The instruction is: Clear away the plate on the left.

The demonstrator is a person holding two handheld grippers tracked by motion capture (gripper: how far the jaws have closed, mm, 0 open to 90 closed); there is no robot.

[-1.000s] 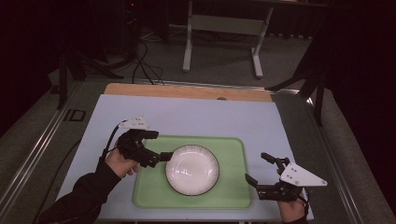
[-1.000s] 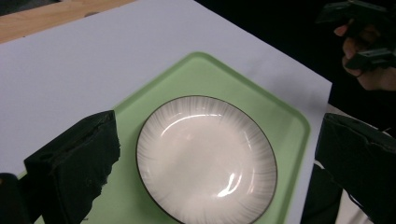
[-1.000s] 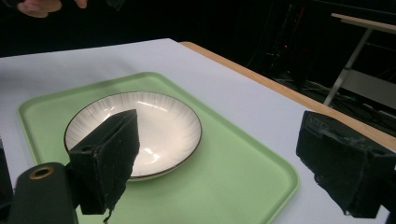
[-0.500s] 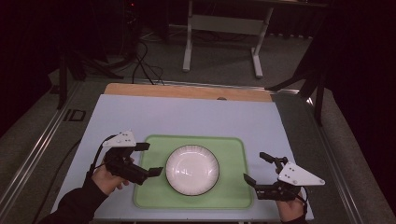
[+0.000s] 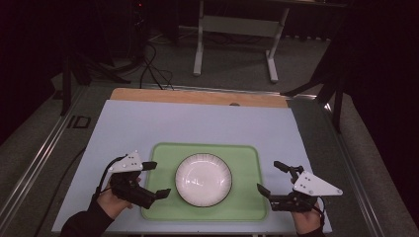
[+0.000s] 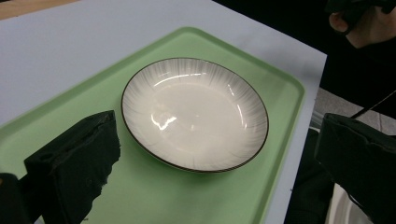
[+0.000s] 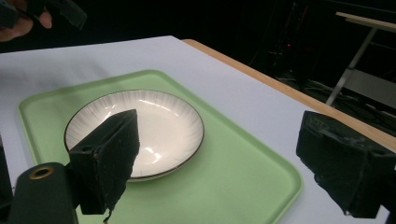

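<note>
A white shallow plate [image 5: 203, 179] with a thin dark rim lies in the middle of a green tray [image 5: 247, 163]. My left gripper [image 5: 158, 178] is open at the tray's left edge, a short way from the plate and touching nothing. My right gripper [image 5: 268, 177] is open off the tray's right edge. In the left gripper view the plate [image 6: 194, 112] rests on the tray [image 6: 70, 116] ahead of the spread jaws of my left gripper [image 6: 218, 123]. In the right gripper view the plate [image 7: 163, 121] and tray [image 7: 233, 177] sit beyond the wide-apart jaws of my right gripper [image 7: 219, 121].
The tray rests near the front of a pale blue tabletop [image 5: 197, 123] with a wooden strip [image 5: 197, 96] along its far edge. A metal stand [image 5: 234, 29] and cables are on the floor beyond. The other hand [image 7: 28, 18] shows at the right gripper view's top left.
My left gripper has drawn back from the plate's left rim, leftward and toward the person, and stands open. The plate, tray and right gripper have stayed put.
</note>
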